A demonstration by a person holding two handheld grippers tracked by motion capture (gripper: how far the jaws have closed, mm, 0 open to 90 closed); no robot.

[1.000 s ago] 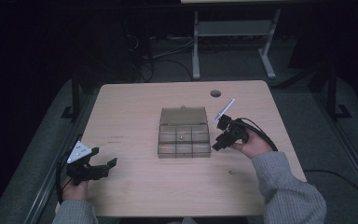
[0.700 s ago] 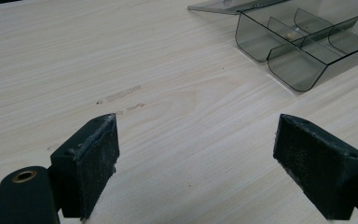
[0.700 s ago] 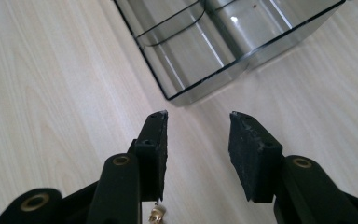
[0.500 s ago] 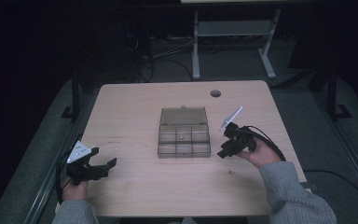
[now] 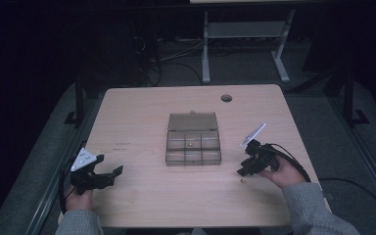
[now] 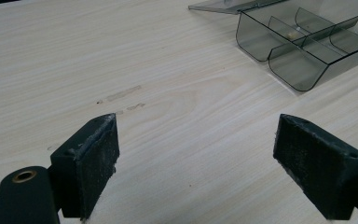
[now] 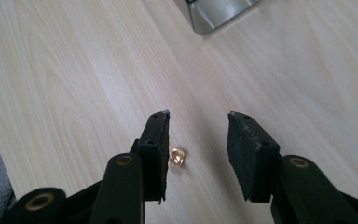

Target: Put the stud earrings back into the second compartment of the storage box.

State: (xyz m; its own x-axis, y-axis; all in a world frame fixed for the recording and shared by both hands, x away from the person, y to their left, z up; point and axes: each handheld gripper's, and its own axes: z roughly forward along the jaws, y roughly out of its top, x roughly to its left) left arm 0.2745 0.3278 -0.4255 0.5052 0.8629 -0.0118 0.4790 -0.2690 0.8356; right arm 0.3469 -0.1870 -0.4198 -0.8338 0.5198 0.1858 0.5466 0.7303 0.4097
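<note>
Over the last second the right gripper (image 5: 247, 168) has withdrawn from the right side of the compartment box (image 5: 193, 145), moving right and toward the near edge of the table (image 5: 137, 112). At one second ago it stood just beside the box's right wall; half a second ago it had shifted slightly right and nearer; it now sits well clear of the box. A small gold-coloured piece (image 7: 177, 158) lies on the table between its parted jaws, just beside the left jaw in the right gripper view. The person's right sleeve (image 5: 308, 205) has drawn back with it.
</note>
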